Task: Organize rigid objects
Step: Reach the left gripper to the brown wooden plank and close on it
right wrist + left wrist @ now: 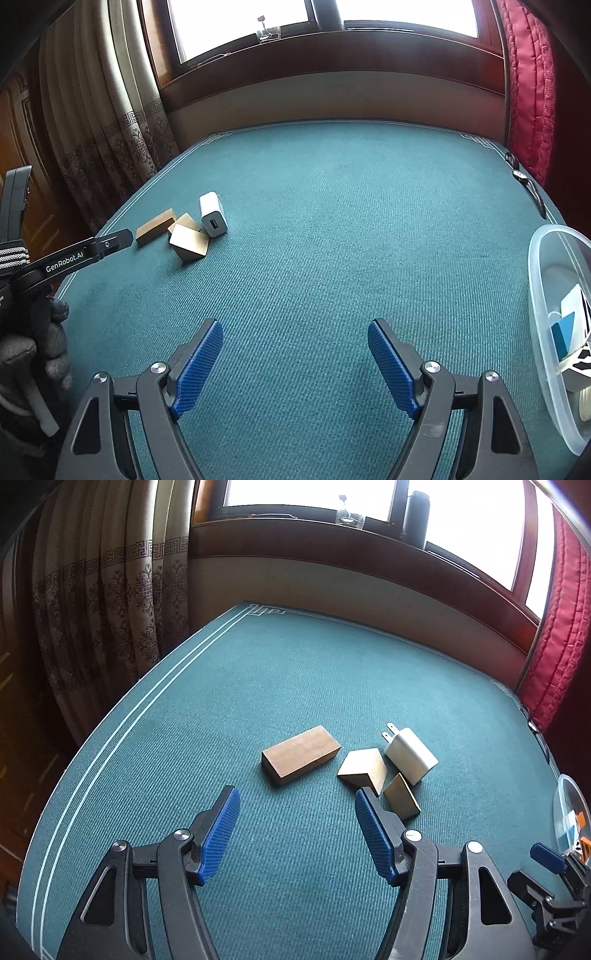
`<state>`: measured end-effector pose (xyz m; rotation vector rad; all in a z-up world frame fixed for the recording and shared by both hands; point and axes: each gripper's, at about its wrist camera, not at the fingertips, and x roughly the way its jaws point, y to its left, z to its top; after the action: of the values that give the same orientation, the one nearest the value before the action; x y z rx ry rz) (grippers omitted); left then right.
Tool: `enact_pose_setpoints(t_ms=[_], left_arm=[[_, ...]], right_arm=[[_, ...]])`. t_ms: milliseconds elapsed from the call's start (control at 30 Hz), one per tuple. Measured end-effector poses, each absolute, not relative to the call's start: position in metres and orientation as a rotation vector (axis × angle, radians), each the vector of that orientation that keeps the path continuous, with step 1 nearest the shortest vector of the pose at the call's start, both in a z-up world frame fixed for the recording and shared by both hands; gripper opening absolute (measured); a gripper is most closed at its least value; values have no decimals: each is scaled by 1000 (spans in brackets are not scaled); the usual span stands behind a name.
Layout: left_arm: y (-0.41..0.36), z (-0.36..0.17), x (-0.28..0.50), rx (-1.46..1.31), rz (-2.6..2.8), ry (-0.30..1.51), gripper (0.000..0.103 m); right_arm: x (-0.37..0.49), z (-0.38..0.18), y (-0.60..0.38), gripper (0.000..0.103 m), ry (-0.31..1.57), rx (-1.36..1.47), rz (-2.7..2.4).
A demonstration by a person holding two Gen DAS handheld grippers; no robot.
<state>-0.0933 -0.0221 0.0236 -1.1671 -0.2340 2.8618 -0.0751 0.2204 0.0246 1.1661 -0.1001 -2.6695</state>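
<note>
Left wrist view first: my left gripper [297, 801] stands with its jaws apart and nothing between the blue pads [221, 836], hanging over the green tablecloth [184, 720]. Just past its right fingertip lies a small wooden wedge [400, 797], touching or nearly touching a pale wooden block [364, 768]. Left of that rests a long brown wooden block [301, 753] on its side, a little apart from the pale one. Beyond the wedge sits a white charger [410, 757], prongs pointing away from me.

From the right wrist, my right gripper [295, 332] is spread wide and empty over bare cloth, well apart from that cluster, which lies far off to its left. At its right edge stands a clear plastic container [543, 295] with some items already inside; I cannot tell what they are. Farther back, a patterned curtain [110, 110] hangs left and a red quilted fabric [528, 92] hangs right, under the window sill [332, 55].
</note>
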Motion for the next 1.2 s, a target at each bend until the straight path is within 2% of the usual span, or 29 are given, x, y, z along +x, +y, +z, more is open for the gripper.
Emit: enact_pose_setpoints(t_ms=[600, 833, 1000, 1200], left_arm=[[-3, 16, -140, -1359, 2802, -256, 66], [-2, 14, -149, -1340, 2839, -353, 72], [-4, 11, -156, -1331, 2864, -413, 72], [-2, 9, -156, -1303, 2909, -335, 72]], right_arm=[[-72, 22, 220, 84, -130, 1144, -2657], [-69, 24, 218, 84, -139, 1125, -2656], [-68, 24, 216, 84, -134, 1118, -2659], [-69, 23, 216, 84, -135, 1119, -2661]])
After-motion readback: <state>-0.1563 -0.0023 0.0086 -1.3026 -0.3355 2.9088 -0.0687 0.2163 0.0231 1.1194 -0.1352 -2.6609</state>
